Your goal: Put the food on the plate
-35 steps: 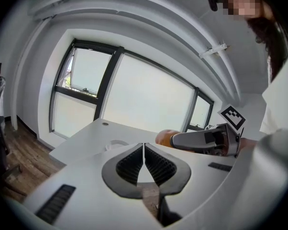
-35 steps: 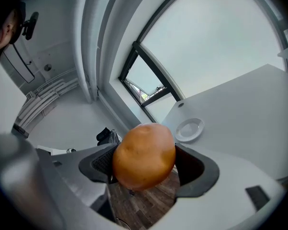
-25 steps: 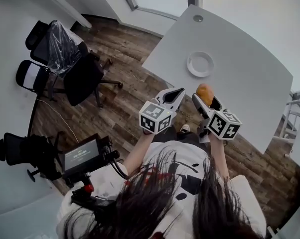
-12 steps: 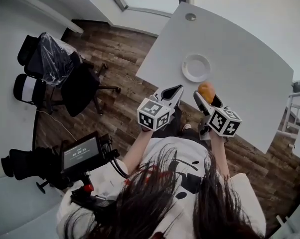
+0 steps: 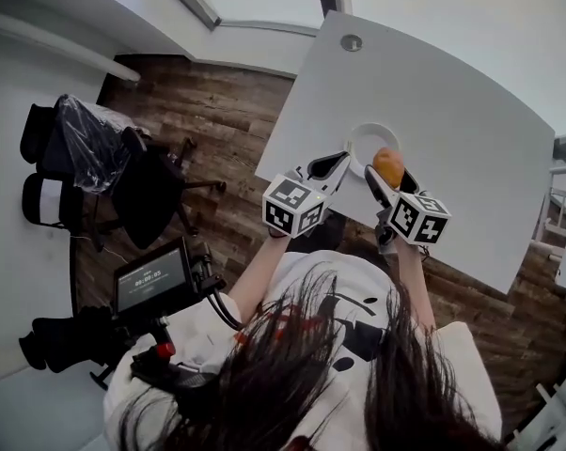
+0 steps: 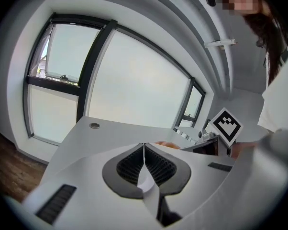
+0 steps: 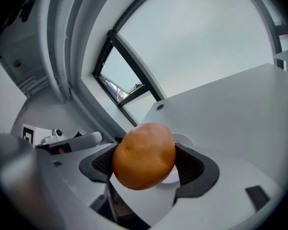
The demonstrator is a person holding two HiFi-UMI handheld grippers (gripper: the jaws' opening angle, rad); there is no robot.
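Observation:
A round brown potato (image 5: 388, 165) (image 7: 144, 155) sits clamped between the pads of my right gripper (image 5: 389, 173) (image 7: 146, 161). In the head view it hangs over the near right rim of the white plate (image 5: 366, 141), which lies on the white table (image 5: 452, 101). In the right gripper view the plate (image 7: 183, 140) shows just behind the potato. My left gripper (image 5: 336, 163) (image 6: 144, 150) is shut with nothing in it, at the table's near edge left of the plate. Its body hides the plate in the left gripper view.
A round cable grommet (image 5: 351, 42) (image 6: 94, 125) sits near the table's far corner. Office chairs (image 5: 95, 148) stand on the wooden floor (image 5: 217, 130) to the left. A small screen on a rig (image 5: 151, 285) hangs at the person's left side. Large windows (image 6: 129, 85) lie beyond the table.
Both grippers have come forward over the table's near edge. The potato, which was short of the plate, now hangs at the plate's near rim. Left gripper stays shut.

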